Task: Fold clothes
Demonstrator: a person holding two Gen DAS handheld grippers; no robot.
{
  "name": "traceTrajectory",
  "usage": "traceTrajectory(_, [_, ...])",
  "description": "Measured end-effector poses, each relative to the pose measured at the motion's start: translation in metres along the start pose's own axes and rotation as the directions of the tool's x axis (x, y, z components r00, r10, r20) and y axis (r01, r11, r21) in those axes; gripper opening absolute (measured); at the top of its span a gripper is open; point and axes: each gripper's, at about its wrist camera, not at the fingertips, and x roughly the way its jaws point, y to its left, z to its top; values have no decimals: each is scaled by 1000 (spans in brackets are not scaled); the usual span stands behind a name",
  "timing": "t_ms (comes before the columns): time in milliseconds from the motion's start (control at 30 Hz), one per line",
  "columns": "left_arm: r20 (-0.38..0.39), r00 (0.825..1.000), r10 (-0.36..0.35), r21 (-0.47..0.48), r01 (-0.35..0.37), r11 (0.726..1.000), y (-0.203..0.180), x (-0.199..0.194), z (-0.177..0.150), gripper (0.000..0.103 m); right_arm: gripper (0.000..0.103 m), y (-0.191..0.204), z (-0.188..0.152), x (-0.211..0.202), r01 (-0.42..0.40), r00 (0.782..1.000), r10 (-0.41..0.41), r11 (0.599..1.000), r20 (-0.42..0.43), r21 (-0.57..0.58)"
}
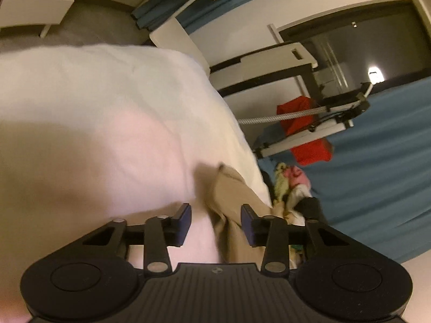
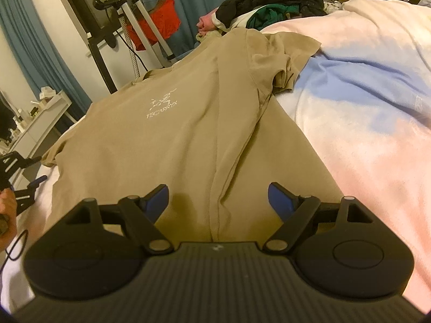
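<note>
The tan T-shirt (image 2: 172,134) lies spread on the bed (image 2: 363,123), printed side up with the white logo (image 2: 161,106) showing, its hem toward the right claw (image 2: 218,202) and its collar end away, toward the heap of other clothes (image 2: 269,8) beyond it. That layout suits folding: the body of the shirt is opened out flat on the pale cover, so the sides can be turned in. It is not fully smooth, though. A long crease runs lengthwise down the shirt from near the logo to the hem, and the sleeve (image 2: 291,51) on the bed's inner side of the logo is bunched and partly turned over on itself. The other sleeve, on the far side of the logo, droops toward the bed's edge. Whether the shirt has just been laid out or a sleeve is already being turned in, this moment cannot settle.

The right claw hovers low over the hem, pointing along the shirt toward the logo. Its jaws stand wide apart and hold nothing; tan cloth shows between them.

The left claw (image 1: 216,220) is tilted steeply, so its view leans. Its jaws are also parted, less widely, and empty, with a raised fold of the shirt (image 1: 231,196) just ahead of them at the bed's edge. In the right wrist view it appears at the frame's side (image 2: 18,177), beyond the drooping sleeve, gripped by a hand (image 2: 6,207).
</note>
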Motion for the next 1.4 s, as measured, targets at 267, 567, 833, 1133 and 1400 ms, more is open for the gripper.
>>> traceTrajectory(267, [-22,994,108,47,-107,993,-2,27,-36,6,82,2,-3,-2,-9,1000,9,1000,0,-9])
traceTrajectory(567, [75,992,98,69,-103,992,5,17,-40,2,84,36,-18,0,-55,998,56,983,-1,-178])
traceTrajectory(833, [35,999,19,82,-22,996,10,36,-43,23,84,41,-21,3,-46,999,46,981,-5,-188])
traceTrajectory(1133, [48,999,-8,158,0,987,-11,49,-53,45,84,43,-22,6,-35,999,34,979,-10,-200])
traceTrajectory(1400, [76,996,40,101,-47,994,-6,67,-49,4,84,43,-22,5,-37,999,36,981,-10,-192])
